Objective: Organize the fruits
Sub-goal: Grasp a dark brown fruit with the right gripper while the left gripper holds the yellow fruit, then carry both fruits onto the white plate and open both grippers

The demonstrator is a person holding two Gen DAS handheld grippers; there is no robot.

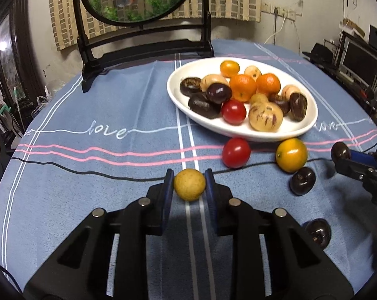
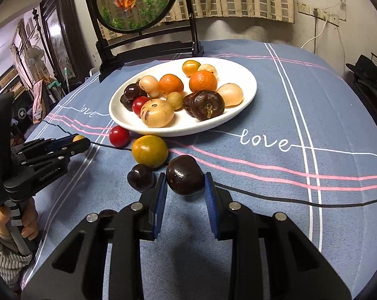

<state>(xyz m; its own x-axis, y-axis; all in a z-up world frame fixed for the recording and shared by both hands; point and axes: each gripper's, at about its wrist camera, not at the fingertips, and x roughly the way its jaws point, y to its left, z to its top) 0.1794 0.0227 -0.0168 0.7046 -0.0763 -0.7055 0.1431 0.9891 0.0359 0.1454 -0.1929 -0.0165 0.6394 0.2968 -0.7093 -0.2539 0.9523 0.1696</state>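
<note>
Gripping one fruit apiece, both tools are mid-pickup in the gathering step. The left tool [image 1: 189, 185] is clenched on a small round yellow fruit [image 1: 189, 184], and the right tool [image 2: 185, 182] is clenched on a dark glossy fruit [image 2: 185, 175]; whether either fruit has cleared the cloth is hard to judge from these angles. The white oval plate [image 1: 238, 131] sits farther back on the counter [image 1: 101, 175], already heaped with fruit. Loose pieces lie just near of its rim: a red cherry tomato [image 1: 236, 152], a yellow-orange tomato [image 1: 291, 154] and a dark fruit [image 1: 302, 181], with another dark one [image 1: 318, 232] nearer, to the right. Next, each tool likely needs to carry its fruit forward over the plate rim and release it into a free gap, lowering gently so nothing rolls off.
</note>
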